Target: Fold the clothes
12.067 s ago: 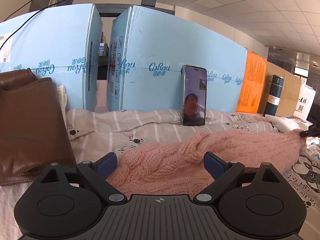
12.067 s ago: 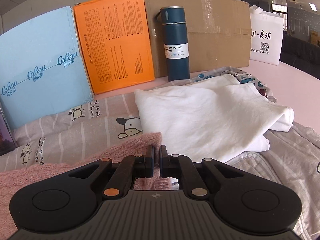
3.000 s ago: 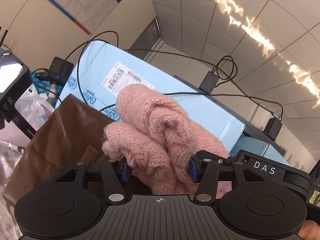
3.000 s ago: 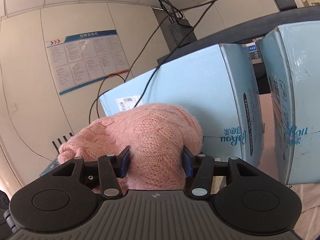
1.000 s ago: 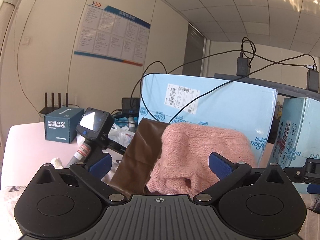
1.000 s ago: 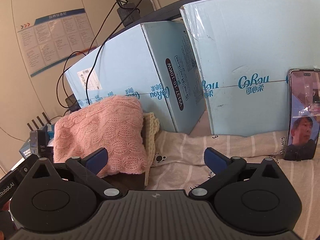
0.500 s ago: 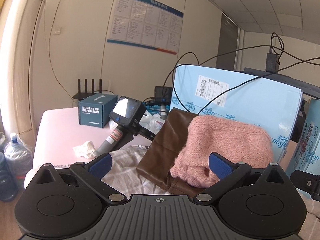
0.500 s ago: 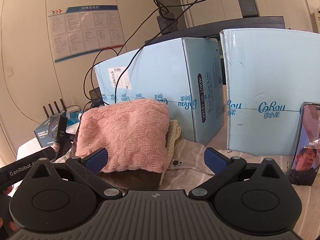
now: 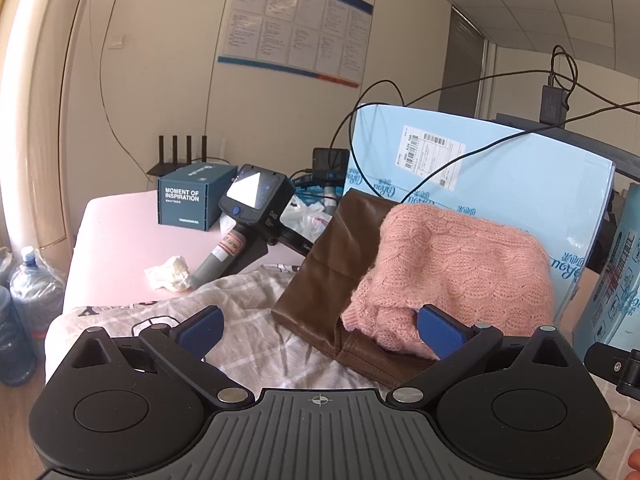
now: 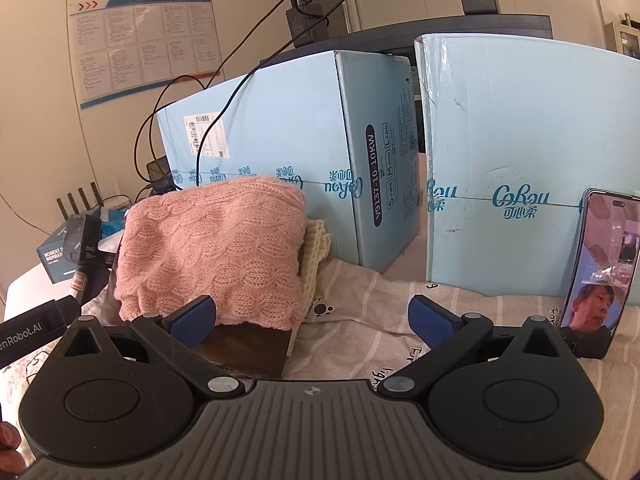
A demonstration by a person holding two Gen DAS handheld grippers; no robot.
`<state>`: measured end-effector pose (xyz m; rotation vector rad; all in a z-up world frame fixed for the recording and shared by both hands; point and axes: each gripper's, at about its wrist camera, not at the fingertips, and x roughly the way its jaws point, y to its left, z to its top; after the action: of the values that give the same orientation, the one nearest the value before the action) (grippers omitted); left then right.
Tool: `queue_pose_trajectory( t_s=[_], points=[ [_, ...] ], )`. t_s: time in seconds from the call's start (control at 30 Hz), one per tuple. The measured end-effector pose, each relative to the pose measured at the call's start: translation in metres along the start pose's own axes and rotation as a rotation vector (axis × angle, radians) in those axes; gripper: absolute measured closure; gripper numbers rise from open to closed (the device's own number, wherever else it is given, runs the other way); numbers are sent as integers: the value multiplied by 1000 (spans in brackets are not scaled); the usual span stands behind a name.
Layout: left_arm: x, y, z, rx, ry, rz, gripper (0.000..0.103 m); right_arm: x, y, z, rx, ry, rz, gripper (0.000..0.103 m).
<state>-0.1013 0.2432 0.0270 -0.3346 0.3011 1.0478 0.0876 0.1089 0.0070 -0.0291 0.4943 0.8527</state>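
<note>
on top of the brown leather garment (image 9: 332,264), against the light blue boxes (image 10: 280,128), the pink knit sweater (image 10: 216,252) lies folded into a compact bundle, with a cream knit (image 10: 316,248) just beside it. both claws are clear of it: the left claw (image 9: 320,326) stands with its blue pads wide apart and nothing between them, and the right claw (image 10: 312,314) is spread just as wide and empty. judging by this, the sweater's folding and stacking look done. whether more clothes wait to be folded cannot be told from these views; only the patterned sheet (image 10: 380,300) lies ahead.
</note>
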Motion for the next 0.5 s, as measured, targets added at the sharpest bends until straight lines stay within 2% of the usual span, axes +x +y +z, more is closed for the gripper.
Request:
queue_pose_trajectory(
  t_s=[0.5],
  points=[
    [11,-8,-8,29,39,-6,0,10,0,-4,-14,36,-9,0]
  ],
)
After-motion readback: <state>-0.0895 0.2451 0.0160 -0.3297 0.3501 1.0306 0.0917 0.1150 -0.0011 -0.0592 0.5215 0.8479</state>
